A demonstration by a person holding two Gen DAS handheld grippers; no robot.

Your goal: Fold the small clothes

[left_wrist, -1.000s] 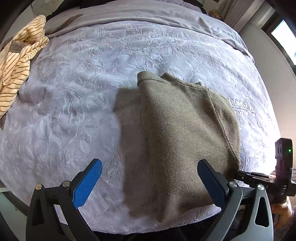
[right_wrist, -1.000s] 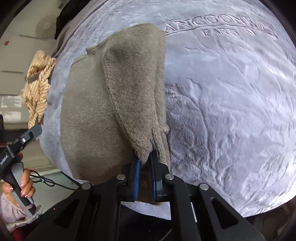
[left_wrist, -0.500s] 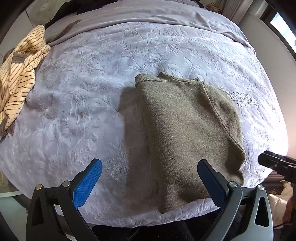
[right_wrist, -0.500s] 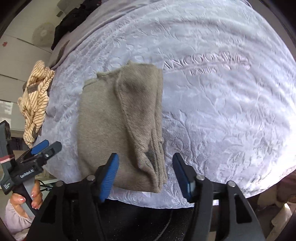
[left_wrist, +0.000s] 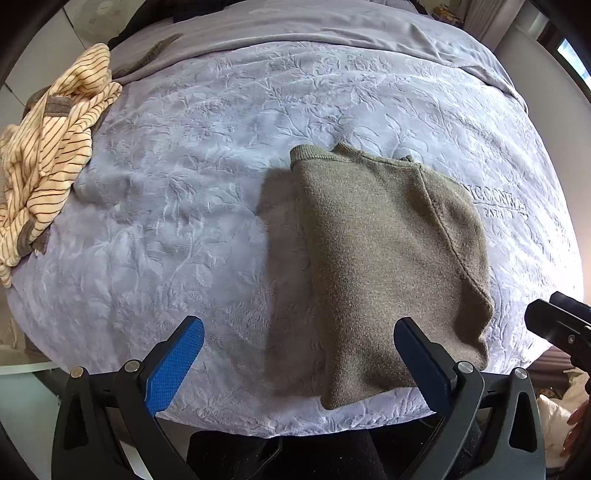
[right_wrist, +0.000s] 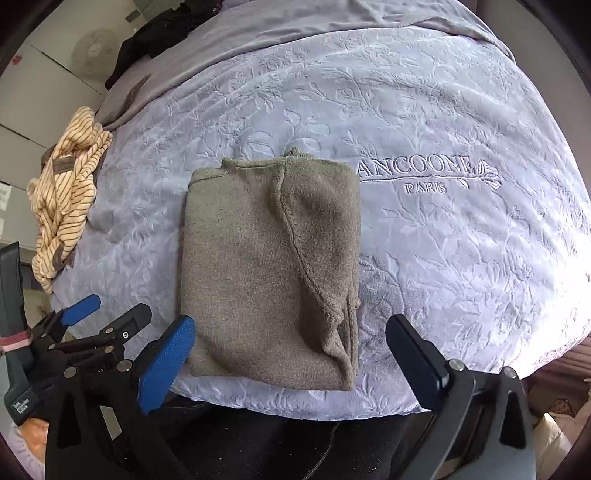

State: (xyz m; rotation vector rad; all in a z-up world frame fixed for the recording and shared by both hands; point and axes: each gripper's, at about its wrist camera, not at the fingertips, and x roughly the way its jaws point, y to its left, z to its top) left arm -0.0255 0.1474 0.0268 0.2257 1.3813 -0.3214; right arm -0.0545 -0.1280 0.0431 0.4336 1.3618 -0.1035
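An olive-brown knit garment [left_wrist: 384,258] lies folded into a rectangle on the lavender embossed bedspread [left_wrist: 203,206], near the front edge; it also shows in the right wrist view [right_wrist: 269,273]. My left gripper [left_wrist: 295,354] is open and empty, above the bed's front edge, just left of the garment's near end. My right gripper [right_wrist: 291,350] is open and empty, hovering over the garment's near edge. The left gripper also shows in the right wrist view [right_wrist: 96,317], at lower left.
A crumpled yellow striped garment [left_wrist: 48,158] lies at the bed's left edge, also in the right wrist view [right_wrist: 66,192]. Dark clothing [right_wrist: 159,33] sits at the far left corner. Embroidered lettering [right_wrist: 424,173] marks the bedspread right of the folded garment.
My right gripper let go of the garment's edge, opened wide and drew back. The garment settled flat in its folded shape. My left gripper pulled back slightly.
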